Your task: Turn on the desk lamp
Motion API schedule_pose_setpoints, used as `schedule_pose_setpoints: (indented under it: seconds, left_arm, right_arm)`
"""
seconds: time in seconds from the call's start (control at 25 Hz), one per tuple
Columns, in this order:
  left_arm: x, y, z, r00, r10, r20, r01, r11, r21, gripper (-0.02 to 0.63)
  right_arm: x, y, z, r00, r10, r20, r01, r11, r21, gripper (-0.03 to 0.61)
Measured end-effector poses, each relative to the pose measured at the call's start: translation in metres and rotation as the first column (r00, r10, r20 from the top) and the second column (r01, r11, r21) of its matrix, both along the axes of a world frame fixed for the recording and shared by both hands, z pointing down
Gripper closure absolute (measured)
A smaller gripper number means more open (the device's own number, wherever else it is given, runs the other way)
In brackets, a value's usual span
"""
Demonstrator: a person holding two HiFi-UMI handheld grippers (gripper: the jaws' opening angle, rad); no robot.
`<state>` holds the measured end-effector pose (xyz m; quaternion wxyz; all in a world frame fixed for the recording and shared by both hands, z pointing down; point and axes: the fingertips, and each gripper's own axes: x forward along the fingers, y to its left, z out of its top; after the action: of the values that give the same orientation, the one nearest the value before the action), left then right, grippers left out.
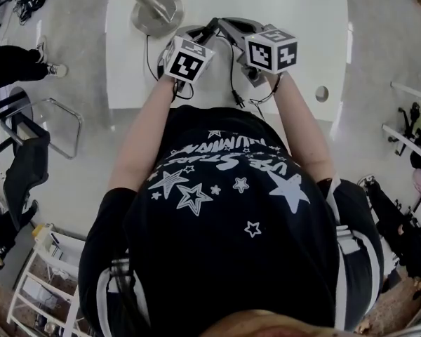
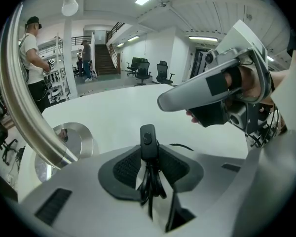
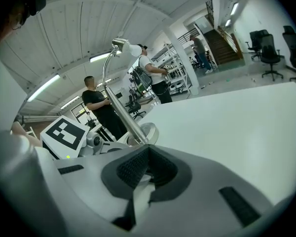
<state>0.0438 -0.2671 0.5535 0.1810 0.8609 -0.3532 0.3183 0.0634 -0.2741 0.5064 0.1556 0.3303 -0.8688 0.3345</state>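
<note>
The desk lamp's round chrome base (image 1: 157, 11) stands at the far side of the white table (image 1: 302, 5). Its bent stem (image 2: 19, 107) rises at the left of the left gripper view, with the white bulb (image 2: 69, 4) on top looking unlit. My left gripper (image 2: 149, 154) is shut on the lamp's black cord switch (image 2: 147, 138), which stands upright between the pads with its cord hanging below. Just to its right hovers my right gripper (image 2: 163, 102), shut with nothing seen between its pads (image 3: 138, 164). In the right gripper view the lamp (image 3: 121, 107) stands straight ahead.
Black cables (image 1: 233, 83) trail over the table's near edge. A round hole (image 1: 322, 93) sits in the table at the right. A metal stool (image 1: 56, 125) stands on the floor at the left. People (image 3: 101, 110) stand beyond the table, office chairs (image 2: 150, 72) farther back.
</note>
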Motion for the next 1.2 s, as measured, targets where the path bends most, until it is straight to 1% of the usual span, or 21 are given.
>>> schedule_pose_setpoints:
  seconds: [0.24, 0.52, 0.6, 0.68, 0.96, 1.2]
  left_arm:
    - [0.001, 0.0, 0.001, 1.0, -0.003, 0.013, 0.003, 1.0, 0.001, 0.488]
    - [0.0, 0.0, 0.002, 1.0, 0.001, 0.012, -0.001, 1.0, 0.0, 0.488]
    - [0.0, 0.001, 0.001, 1.0, 0.006, 0.014, -0.006, 1.0, 0.001, 0.488]
    - [0.0, 0.002, 0.0, 1.0, 0.01, 0.018, -0.01, 1.0, 0.002, 0.488]
    - [0.0, 0.002, 0.001, 1.0, 0.009, 0.024, -0.009, 1.0, 0.001, 0.488]
    - [0.001, 0.001, 0.001, 1.0, 0.001, 0.02, -0.001, 1.0, 0.0, 0.488]
  right_arm:
    - [-0.01, -0.003, 0.018, 0.996, -0.065, -0.058, 0.064, 0.997, -0.033, 0.575]
    - [-0.024, -0.007, 0.033, 0.976, -0.169, -0.138, 0.167, 0.986, -0.025, 0.575]
    - [-0.026, -0.008, 0.035, 0.969, -0.186, -0.162, 0.185, 0.983, -0.023, 0.575]
    - [-0.025, -0.008, 0.038, 0.965, -0.188, -0.18, 0.188, 0.982, -0.021, 0.575]
    - [-0.025, -0.008, 0.04, 0.962, -0.192, -0.196, 0.191, 0.981, -0.021, 0.575]
    - [-0.023, -0.01, 0.042, 0.969, -0.178, -0.172, 0.171, 0.984, -0.053, 0.575]
